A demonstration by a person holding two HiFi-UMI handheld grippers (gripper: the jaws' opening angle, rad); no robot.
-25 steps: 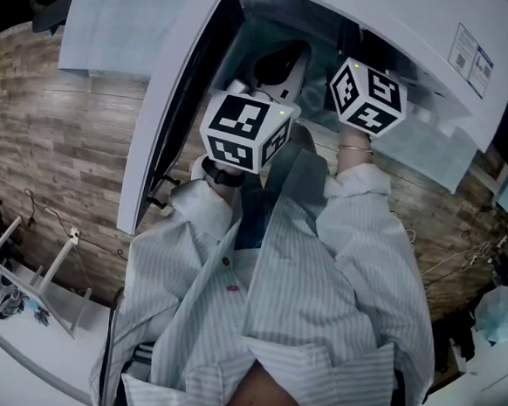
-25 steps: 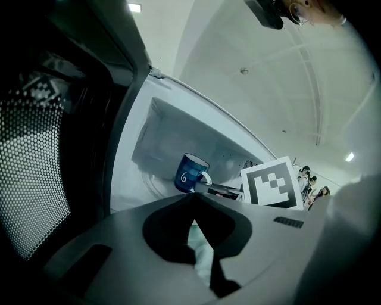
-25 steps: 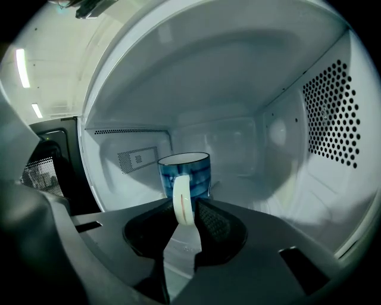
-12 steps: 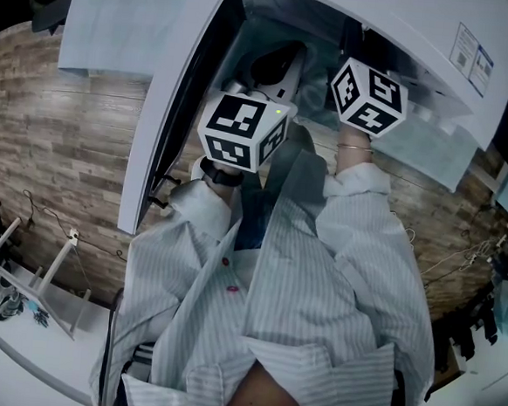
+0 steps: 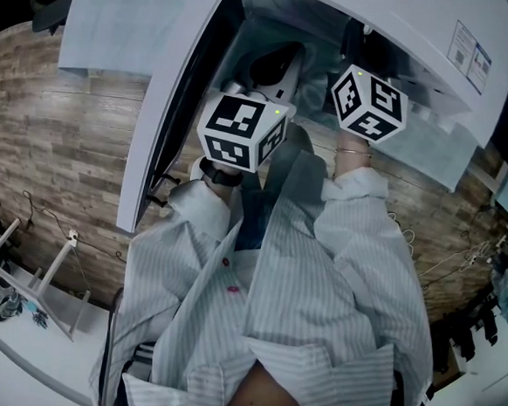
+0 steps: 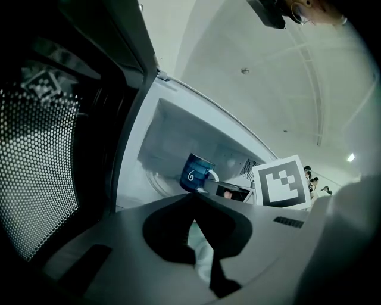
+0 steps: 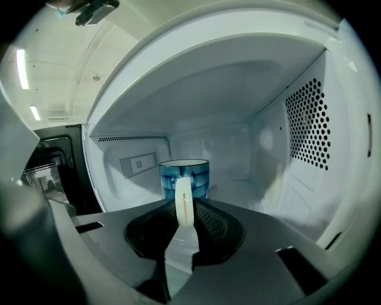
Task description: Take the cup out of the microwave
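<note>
Microwave (image 5: 399, 30) stands on the wood-grain desk (image 5: 58, 138), with its door (image 5: 170, 104) swung open at left of the head view. Both grippers reach toward the cavity opening at upper centre.

Cup (image 7: 184, 173): blue, upright on the cavity floor, centre of the right gripper view, with its white handle (image 7: 185, 199) turned toward the camera. In the left gripper view the same cup shows right of centre, just above the jaw tips.

Right gripper (image 7: 186, 209): jaws have just been closing. They now stand narrowly apart with the handle between them, both pads against it. The cup rests on the floor, not lifted.

Left gripper (image 6: 193, 199): jaws together at the tips, holding nothing, short of the cup. The door's perforated screen (image 6: 36, 173) fills the left of that view.
</note>
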